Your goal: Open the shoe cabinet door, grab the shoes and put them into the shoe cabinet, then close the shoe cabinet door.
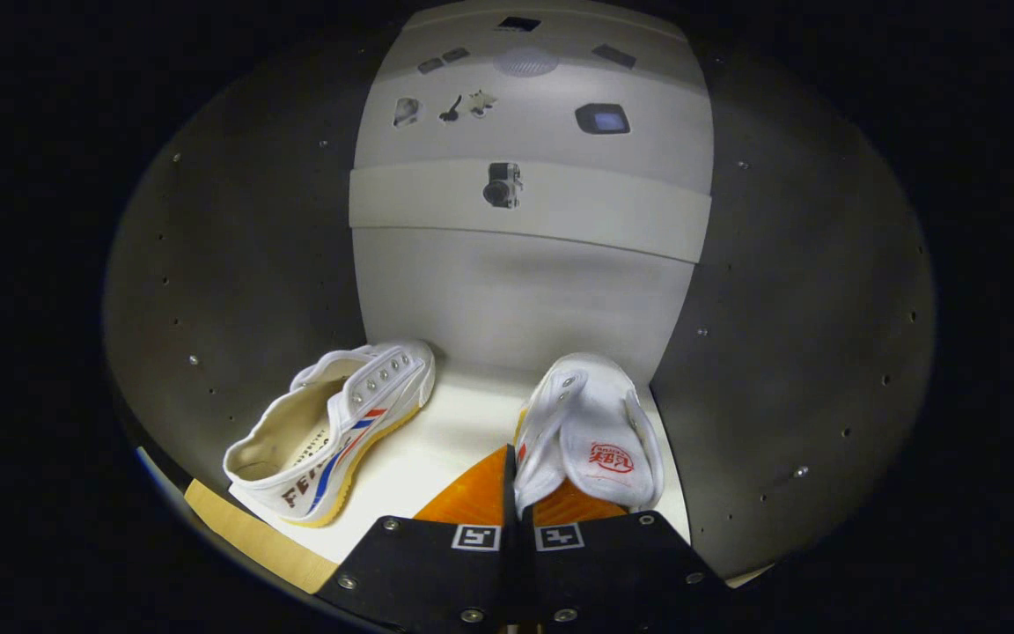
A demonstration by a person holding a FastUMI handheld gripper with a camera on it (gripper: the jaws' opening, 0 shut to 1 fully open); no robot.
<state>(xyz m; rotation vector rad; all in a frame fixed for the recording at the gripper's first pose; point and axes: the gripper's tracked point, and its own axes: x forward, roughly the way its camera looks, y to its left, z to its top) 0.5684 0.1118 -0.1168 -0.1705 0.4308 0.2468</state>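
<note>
The tongs [518, 493] are seen reaching into the shoe cabinet, and their two fingers are brought close together on the white canvas shoe with a red printed tongue label [591, 431]. The shoe's side wall is pinched between the fingers, with one finger inside the shoe's opening and the other against its outer side, so the tongs are clamped on this shoe. The shoe is held just ahead of the fingers with its toe pointed toward the back of the cabinet, close to the right side wall; whether its sole rests on the cabinet floor cannot be told.

A second white canvas shoe with red and blue side stripes and a yellowish sole [335, 431] is found to the left, well apart from the held shoe. It is set on the pale floor of the cabinet [437, 449], tilted slightly, with its heel toward the opening and its toe near the back panel.

The cabinet's interior is bounded by dark grey side walls dotted with small shelf-pin holes [243, 299] and a light back panel [516, 291]. Small printed pictures, among them a camera [502, 185], are seen on the upper part of the back panel. A strip of tan edging [252, 537] is visible along the front lip of the cabinet floor.
</note>
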